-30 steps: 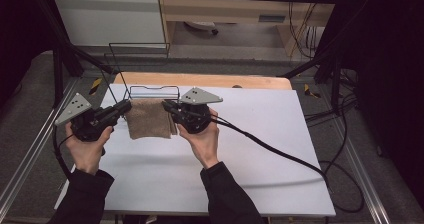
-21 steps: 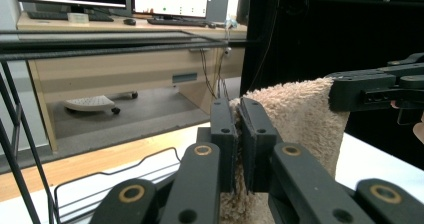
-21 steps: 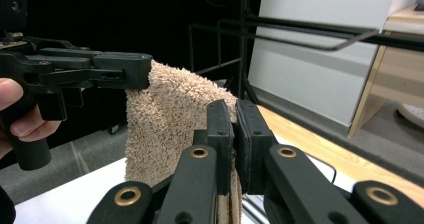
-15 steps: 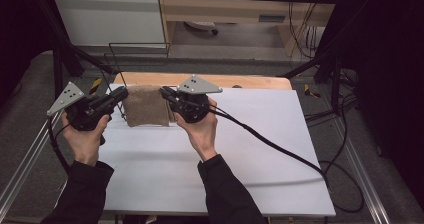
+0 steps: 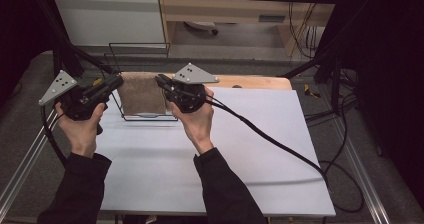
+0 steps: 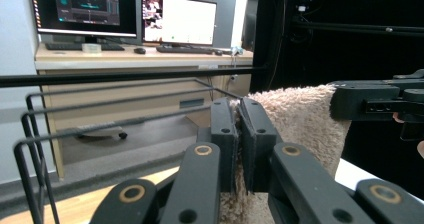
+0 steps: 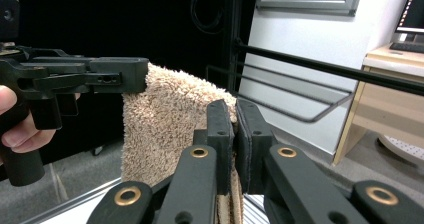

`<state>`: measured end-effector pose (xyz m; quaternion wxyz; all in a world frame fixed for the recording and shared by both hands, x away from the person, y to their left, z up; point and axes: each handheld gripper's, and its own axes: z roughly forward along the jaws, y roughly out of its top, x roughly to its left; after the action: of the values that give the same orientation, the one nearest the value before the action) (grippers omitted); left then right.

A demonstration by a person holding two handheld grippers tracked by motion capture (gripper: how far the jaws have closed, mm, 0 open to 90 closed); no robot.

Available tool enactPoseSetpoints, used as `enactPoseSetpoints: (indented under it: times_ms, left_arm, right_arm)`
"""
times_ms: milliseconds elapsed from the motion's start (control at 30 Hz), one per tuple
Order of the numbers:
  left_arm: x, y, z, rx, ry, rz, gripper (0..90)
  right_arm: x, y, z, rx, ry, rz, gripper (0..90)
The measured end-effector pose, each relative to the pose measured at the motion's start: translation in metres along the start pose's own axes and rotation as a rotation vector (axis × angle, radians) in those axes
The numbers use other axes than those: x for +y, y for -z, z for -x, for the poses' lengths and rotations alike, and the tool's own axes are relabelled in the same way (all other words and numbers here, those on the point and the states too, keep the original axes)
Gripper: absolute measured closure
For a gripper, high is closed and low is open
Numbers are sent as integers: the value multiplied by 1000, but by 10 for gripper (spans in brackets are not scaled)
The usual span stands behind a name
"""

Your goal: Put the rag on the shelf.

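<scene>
White tabletop (image 5: 210,149) runs out toward a desk with 2 monitors (image 6: 125,14), and at the table's far edge stands a black wire rack (image 5: 135,49). Both grippers are clamped on a tan towel (image 5: 142,93), the left gripper (image 5: 116,82) on its left top corner and the right gripper (image 5: 161,79) on its right top corner; each gripper view shows the black jaws pressed together with terry pile squeezed between them. Compared with a second ago, the towel has come up: then it lay spread flat on the table between the hands, and now it hangs as a taut sheet in the air, its lower edge by the rack's base wire (image 5: 150,118). Both hands have risen and pushed away from the person, toward the rack. That suggests the lift is done and the towel is being carried for draping over a rack bar. Next it probably needs more height to clear the top bar, with both corners kept level so the cloth does not sag or snag on the wires.
</scene>
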<state>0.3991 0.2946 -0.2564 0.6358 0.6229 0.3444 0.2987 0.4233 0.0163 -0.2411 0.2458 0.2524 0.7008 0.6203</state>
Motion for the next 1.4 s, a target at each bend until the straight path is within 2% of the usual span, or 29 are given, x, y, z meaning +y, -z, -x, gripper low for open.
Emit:
enactPoseSetpoints:
  times_ms: [67,367,800,1167,1400]
  left_arm:
    - [4,0,-1,7,-10,11,853]
    - [19,-4,-6,9,-12,45,853]
    - [38,-7,-15,32,-30,65,854]
    - [49,-13,-25,37,-9,97,854]
    - [54,-17,-31,44,-13,126,854]
  right_arm:
    - [3,-1,1,-1,1,6,858]
    - [18,-8,4,-15,14,30,859]
    - [37,-20,5,-24,24,63,859]
    - [49,-30,8,-31,29,84,858]
    - [63,-36,11,-38,41,99,859]
